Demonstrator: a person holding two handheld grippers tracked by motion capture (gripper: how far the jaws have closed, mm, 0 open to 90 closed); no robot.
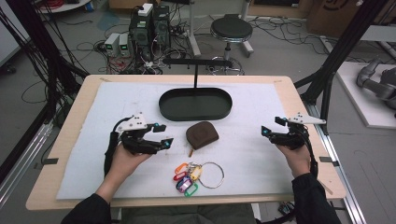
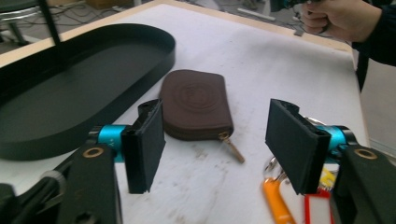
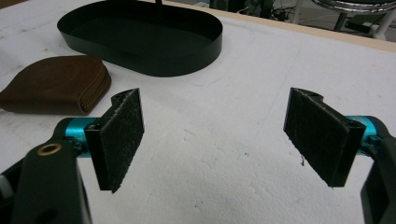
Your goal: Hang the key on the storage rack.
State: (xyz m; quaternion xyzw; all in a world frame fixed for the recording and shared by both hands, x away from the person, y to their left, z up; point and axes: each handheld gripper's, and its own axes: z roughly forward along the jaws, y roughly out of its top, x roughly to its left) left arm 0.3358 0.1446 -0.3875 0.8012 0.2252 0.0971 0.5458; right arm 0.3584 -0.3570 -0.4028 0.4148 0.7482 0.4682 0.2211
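A brown zip pouch [image 1: 201,134] lies mid-table on the white mat, just in front of a black oval tray [image 1: 195,103]. Below the pouch lies a metal ring with several coloured key tags [image 1: 189,178]. My left gripper [image 1: 161,134] is held open to the left of the pouch, jaws pointing toward it; in the left gripper view the pouch [image 2: 196,103] sits beyond the open jaws [image 2: 215,145] and the tags [image 2: 280,201] lie at lower right. My right gripper [image 1: 273,127] is open at the table's right side, with bare mat between its jaws [image 3: 223,140].
A black T-shaped stand [image 1: 196,65] rises from the tray's far edge. The white mat [image 1: 261,154] covers most of the wooden table [image 1: 70,116]. Beyond the table are a stool [image 1: 231,30], computer boxes and cables on the floor.
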